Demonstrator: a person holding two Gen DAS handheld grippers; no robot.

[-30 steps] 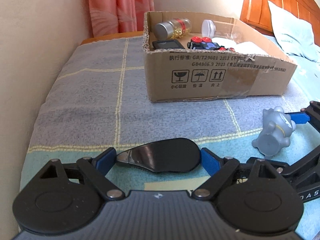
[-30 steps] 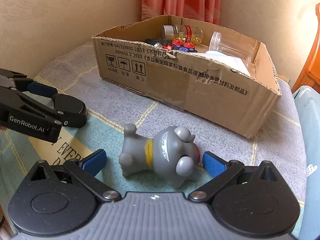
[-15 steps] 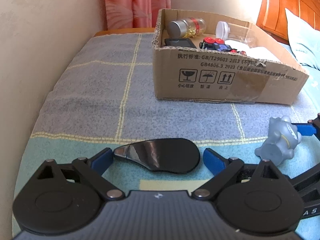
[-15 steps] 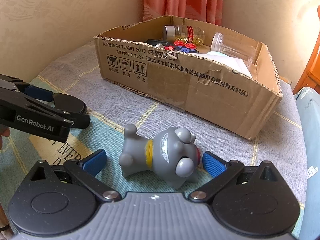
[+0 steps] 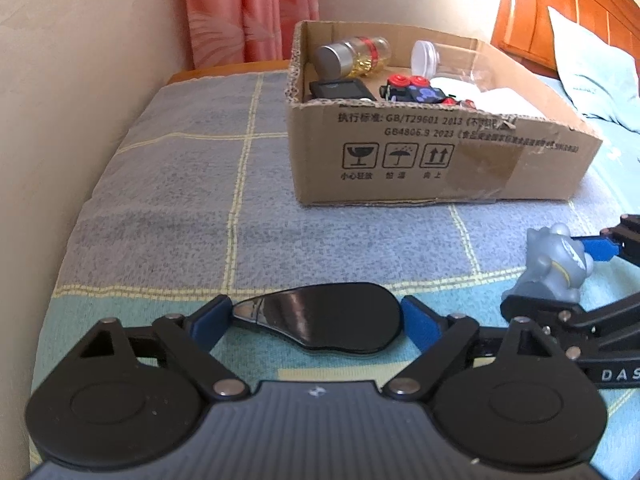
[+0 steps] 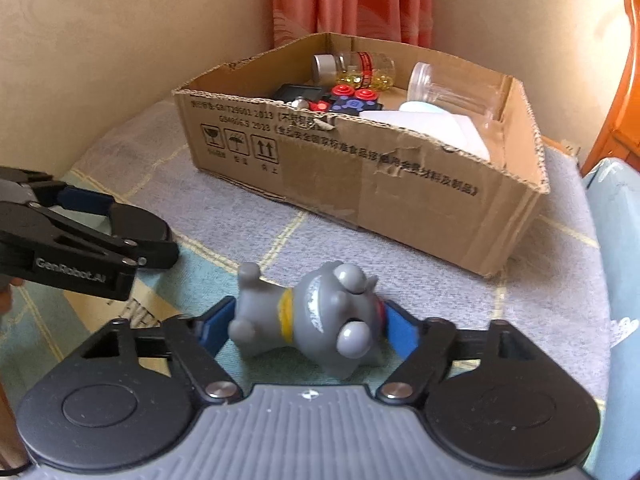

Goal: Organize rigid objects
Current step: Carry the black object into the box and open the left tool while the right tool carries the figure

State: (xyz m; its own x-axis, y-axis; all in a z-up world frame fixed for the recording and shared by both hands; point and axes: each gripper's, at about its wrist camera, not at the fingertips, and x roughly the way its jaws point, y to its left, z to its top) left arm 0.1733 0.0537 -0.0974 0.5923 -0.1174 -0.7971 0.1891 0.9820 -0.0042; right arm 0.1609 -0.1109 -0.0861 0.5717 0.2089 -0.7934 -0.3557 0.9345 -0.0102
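A flat black oval object [image 5: 320, 324] lies between the blue pads of my left gripper [image 5: 316, 320], which is shut on it; it also shows in the right wrist view [image 6: 140, 232]. My right gripper [image 6: 304, 324] is shut on a grey toy dog [image 6: 312, 316] with a yellow collar, lying on its side; the dog also shows in the left wrist view [image 5: 556, 268]. A cardboard box [image 5: 400, 160] stands beyond both on the bed, also seen in the right wrist view [image 6: 360, 184].
The box holds a bottle of yellow capsules [image 5: 352, 56], a clear jar [image 6: 452, 88], a black toy with red knobs [image 5: 416, 88], a black device [image 5: 340, 88] and white items. A wall runs along the left. A wooden headboard [image 5: 560, 20] and pillow are at right.
Both grippers have closed: the left pads now touch the black object, the right pads now press the toy dog. Both grippers moved slightly toward the box.
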